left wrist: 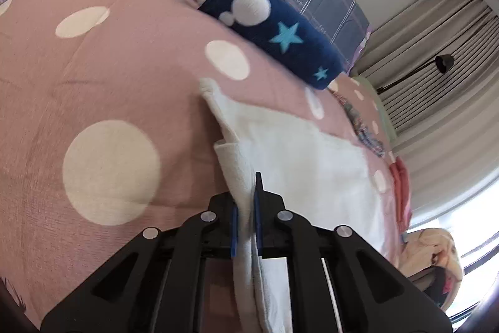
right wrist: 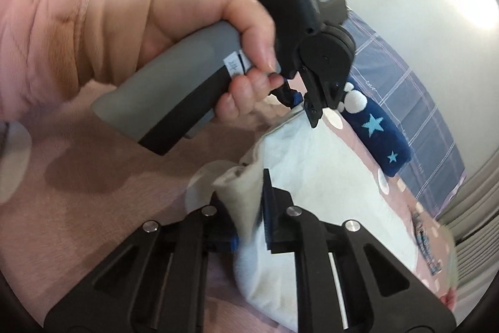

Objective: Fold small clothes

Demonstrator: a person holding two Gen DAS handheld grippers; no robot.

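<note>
Fingers, left: I have the left gripper (left wrist: 246,214) nearly closed, its blue pads pinching a doubled edge of the white garment (left wrist: 299,152); the cloth runs back between the fingers toward my camera.
Fingers, right: my right gripper (right wrist: 249,208) is likewise pressed in on a bunched edge of the same white garment (right wrist: 327,177), beige-shaded where it folds over the left finger.
Garment position: it lies on the pink dotted bedspread (left wrist: 109,67), spreading ahead and to the right of the left fingers, ahead of the right ones.
Long axis: I read it as running away from both cameras toward the navy star pillow (left wrist: 265,21), though bunching hides the outline.
Hands: from the right wrist view, the left hand (right wrist: 187,30) holds its grey handle just beyond my right fingers, so both grips sit near each other on one edge.
Coming move: I judge the held edge must travel over the flat part.
</note>
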